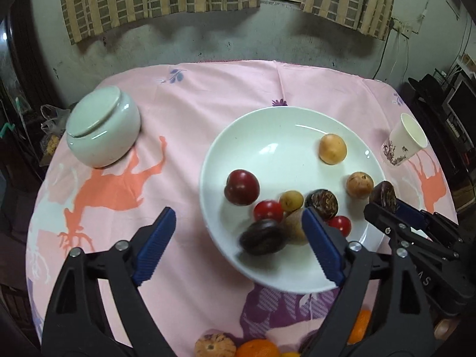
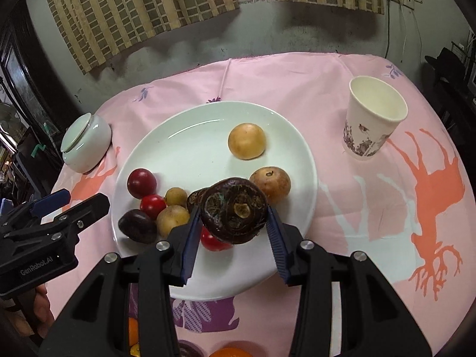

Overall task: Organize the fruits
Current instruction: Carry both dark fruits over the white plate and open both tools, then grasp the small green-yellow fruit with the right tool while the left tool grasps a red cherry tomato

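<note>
Dark fruit (image 2: 235, 211): held over the near side of the white plate (image 2: 208, 113); looks hard, round and bumpy.
Right gripper (image 2: 233, 232): closed on its sides.
Left gripper (image 1: 238, 244): spread wide, nothing held.
Blurry dark fruit (image 1: 263, 236): perhaps rolling on the plate.

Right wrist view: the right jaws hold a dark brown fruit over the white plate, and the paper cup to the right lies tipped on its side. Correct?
Not quite. The paper cup stands upright on the pink cloth, as the right wrist view shows. The rest holds: the right gripper grips the dark brown fruit over the white plate.
</note>
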`<state>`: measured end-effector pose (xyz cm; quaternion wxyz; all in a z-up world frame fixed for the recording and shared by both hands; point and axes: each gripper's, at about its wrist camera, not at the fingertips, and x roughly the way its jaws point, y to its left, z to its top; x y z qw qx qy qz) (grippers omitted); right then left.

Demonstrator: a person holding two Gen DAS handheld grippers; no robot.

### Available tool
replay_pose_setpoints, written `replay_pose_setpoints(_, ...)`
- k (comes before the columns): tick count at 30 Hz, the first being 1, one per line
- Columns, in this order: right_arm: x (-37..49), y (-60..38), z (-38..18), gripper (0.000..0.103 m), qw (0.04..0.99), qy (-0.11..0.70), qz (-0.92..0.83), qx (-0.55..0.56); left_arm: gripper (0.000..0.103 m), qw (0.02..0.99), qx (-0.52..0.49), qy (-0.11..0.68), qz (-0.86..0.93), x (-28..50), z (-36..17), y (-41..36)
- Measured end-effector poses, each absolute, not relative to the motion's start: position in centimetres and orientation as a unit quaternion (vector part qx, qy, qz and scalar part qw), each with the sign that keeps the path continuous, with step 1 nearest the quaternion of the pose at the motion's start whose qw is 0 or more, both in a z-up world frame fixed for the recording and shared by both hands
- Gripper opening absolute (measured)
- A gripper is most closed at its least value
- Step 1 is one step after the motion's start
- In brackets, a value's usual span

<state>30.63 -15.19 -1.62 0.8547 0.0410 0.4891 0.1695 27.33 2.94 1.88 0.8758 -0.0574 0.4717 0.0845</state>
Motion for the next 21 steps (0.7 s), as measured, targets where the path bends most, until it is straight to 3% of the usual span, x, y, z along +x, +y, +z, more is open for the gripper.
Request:
replay_pose_setpoints(7,29.7,-16.4,-2.4,0.045,0.847,0.502,0.159,0.073,0.09,0.853,-0.103,0.501,0.099,21.6,0.8,4.4)
replay_pose_setpoints(8,30.1,-16.1,-2.5,0.051,0.846,0.504,0.158,0.074,0.09,0.849,-0.112,0.506,0.1,20.6,0.5,4.4)
replay_pose_setpoints(9,30.3,-15.9,-2.4,0.066,0.848,0.502,0.154,0.071,0.09,0.846,-0.118,0.511,0.101,19.7,0.3,4.5)
replay_pose_setpoints(14,30.5,-15.3,-0.9,0.066,0.86,0.486,0.147,0.051,0.09,0.836,-0.119,0.526,0.102,16.3,0.3,4.4)
replay_pose_setpoints(21,24.3,-19.6,0.1,0.071,0.838,0.499,0.19,0.114,0.09,0.84,-0.088,0.524,0.11,12.8,0.3,4.8)
